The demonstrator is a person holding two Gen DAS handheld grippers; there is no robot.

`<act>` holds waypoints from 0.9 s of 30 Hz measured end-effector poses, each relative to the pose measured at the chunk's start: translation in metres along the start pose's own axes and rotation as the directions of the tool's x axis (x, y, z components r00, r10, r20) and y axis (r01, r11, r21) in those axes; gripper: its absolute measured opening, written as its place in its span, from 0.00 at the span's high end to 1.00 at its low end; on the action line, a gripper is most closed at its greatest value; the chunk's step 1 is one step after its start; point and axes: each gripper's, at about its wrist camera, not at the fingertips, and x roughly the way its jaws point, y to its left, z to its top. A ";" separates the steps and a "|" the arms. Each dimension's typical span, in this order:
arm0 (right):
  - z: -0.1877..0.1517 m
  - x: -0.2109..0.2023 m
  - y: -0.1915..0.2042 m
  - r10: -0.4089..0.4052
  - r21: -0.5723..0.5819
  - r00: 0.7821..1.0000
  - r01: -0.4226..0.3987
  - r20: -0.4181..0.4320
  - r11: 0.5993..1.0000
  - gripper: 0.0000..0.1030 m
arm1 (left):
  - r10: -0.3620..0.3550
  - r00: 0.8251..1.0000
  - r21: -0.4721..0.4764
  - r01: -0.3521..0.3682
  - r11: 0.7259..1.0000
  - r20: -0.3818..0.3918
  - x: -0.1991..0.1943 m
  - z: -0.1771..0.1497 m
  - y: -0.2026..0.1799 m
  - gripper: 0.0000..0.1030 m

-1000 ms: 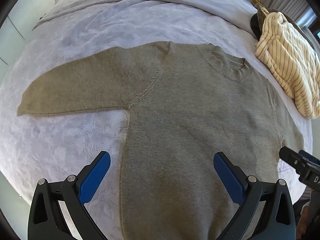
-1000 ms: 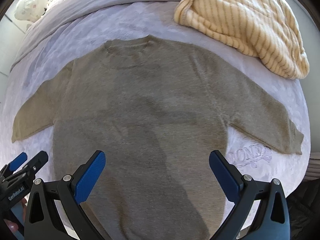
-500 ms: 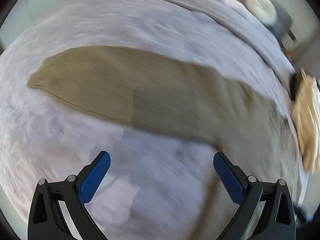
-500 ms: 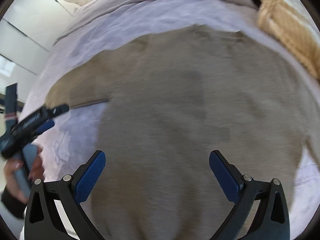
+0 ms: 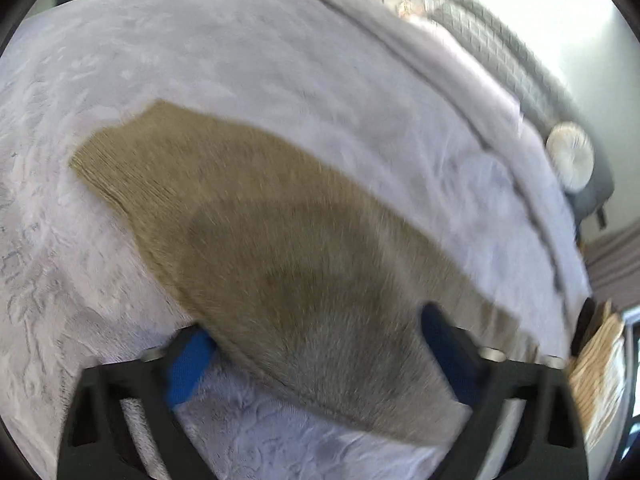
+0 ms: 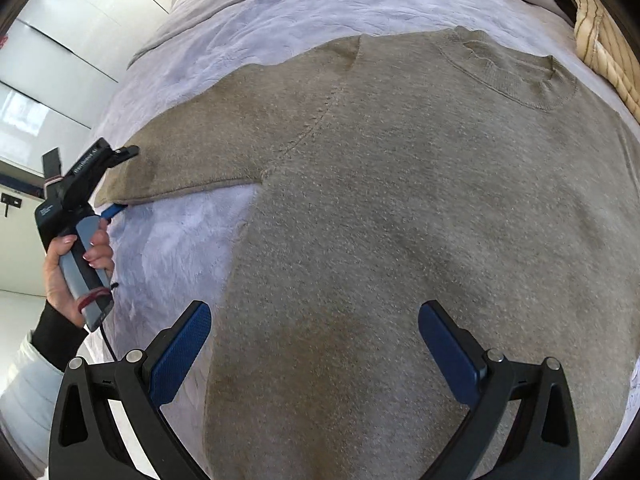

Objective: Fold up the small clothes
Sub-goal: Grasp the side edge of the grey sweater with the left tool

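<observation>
An olive-tan knit sweater (image 6: 400,208) lies flat, front up, on a bed covered by a lavender textured bedspread (image 5: 248,64). The left gripper (image 5: 316,344) straddles the sweater's left sleeve (image 5: 256,240) near the cuff, its blue pads (image 5: 188,364) spread wide on either side; the blurred view leaves contact with the knit uncertain. The right gripper (image 6: 316,348) hovers over the sweater's lower body, released, jaws wide apart. A cream striped garment (image 6: 600,44) lies near the collar.

The left gripper (image 5: 316,356) has its jaws spread wide and low, gripped in the left hand (image 6: 70,268), while the right gripper (image 6: 316,350) hovers, jaws equally apart.
</observation>
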 end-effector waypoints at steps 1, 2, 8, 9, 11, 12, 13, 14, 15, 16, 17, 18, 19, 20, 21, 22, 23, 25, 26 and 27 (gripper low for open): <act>0.000 0.001 0.000 -0.001 0.004 1.000 0.001 0.001 1.000 0.00 | -0.019 1.000 -0.003 0.019 1.000 0.001 -0.002 0.001 0.002 0.49; -0.001 0.001 0.000 0.003 0.009 1.000 -0.003 0.002 1.000 0.00 | -0.048 0.999 -0.006 0.048 0.999 -0.007 -0.003 0.002 0.004 0.62; -0.001 -0.004 -0.001 0.016 0.015 1.000 -0.016 0.019 1.000 0.00 | -0.223 0.975 0.058 0.222 0.973 -0.004 -0.019 0.012 -0.012 0.93; -0.001 -0.006 -0.003 0.019 0.018 0.999 -0.019 0.028 1.000 0.00 | -0.261 0.965 0.091 0.260 0.961 -0.002 -0.028 0.011 -0.021 0.93; -0.001 -0.010 -0.007 0.025 0.028 0.999 -0.027 0.045 0.999 0.00 | -0.326 0.945 0.149 0.324 0.934 -0.016 -0.036 0.009 -0.045 0.93; -0.001 -0.011 -0.010 0.028 0.035 0.998 -0.030 0.053 0.999 0.00 | -0.361 0.932 0.190 0.360 0.913 -0.033 -0.039 0.006 -0.068 0.93; -0.001 -0.014 -0.014 0.030 0.045 0.998 -0.033 0.063 0.998 0.00 | -0.391 0.919 0.229 0.391 0.891 -0.050 -0.043 0.002 -0.085 0.93; -0.001 -0.017 -0.019 0.031 0.060 0.997 -0.035 0.075 0.998 0.00 | -0.415 0.907 0.263 0.418 0.870 -0.069 -0.049 -0.003 -0.101 0.93; -0.001 -0.020 -0.024 0.031 0.072 0.996 -0.037 0.084 0.997 0.00 | -0.440 0.893 0.302 0.447 0.842 -0.094 -0.054 -0.010 -0.122 0.93; -0.002 -0.023 -0.030 0.029 0.088 0.995 -0.037 0.094 0.995 0.00 | -0.465 0.877 0.337 0.477 0.812 -0.123 -0.057 -0.018 -0.143 0.93; -0.002 -0.028 -0.039 0.026 0.107 0.994 -0.038 0.107 0.994 0.00 | -0.487 0.858 0.374 0.510 0.774 -0.161 -0.059 -0.029 -0.169 0.93; -0.003 -0.032 -0.047 0.023 0.124 0.993 -0.037 0.118 0.992 0.00 | -0.499 0.846 0.397 0.531 0.749 -0.189 -0.059 -0.039 -0.186 0.93; -0.003 -0.036 -0.054 0.016 0.138 0.992 -0.034 0.128 0.990 0.00 | -0.511 0.830 0.419 0.556 0.718 -0.225 -0.060 -0.053 -0.205 0.93; -0.005 -0.043 -0.067 0.004 0.160 0.990 -0.028 0.143 0.987 0.00 | -0.516 0.815 0.439 0.578 0.688 -0.265 -0.056 -0.067 -0.227 0.93; -0.006 -0.049 -0.078 -0.008 0.178 0.988 -0.020 0.156 0.984 0.00 | -0.507 0.807 0.463 0.590 0.661 -0.303 -0.049 -0.084 -0.250 0.93; -0.008 -0.055 -0.089 -0.021 0.197 0.986 -0.012 0.167 0.980 0.00 | -0.493 0.802 0.485 0.596 0.640 -0.336 -0.043 -0.100 -0.269 0.93; -0.009 -0.059 -0.099 -0.033 0.214 0.984 -0.005 0.175 0.977 0.00 | -0.484 0.795 0.492 0.606 0.625 -0.365 -0.039 -0.116 -0.282 0.93; -0.014 -0.068 -0.122 -0.060 0.253 0.980 0.010 0.188 0.967 0.00 | -0.439 0.780 0.502 0.624 0.599 -0.446 -0.019 -0.156 -0.313 0.93; -0.017 -0.073 -0.138 -0.076 0.280 0.979 0.020 0.192 0.960 0.00 | -0.418 0.782 0.514 0.621 0.593 -0.463 -0.014 -0.170 -0.320 0.93; -0.019 -0.076 -0.149 -0.087 0.299 0.977 0.026 0.192 0.954 0.00 | -0.377 0.792 0.542 0.605 0.583 -0.480 -0.005 -0.190 -0.331 0.93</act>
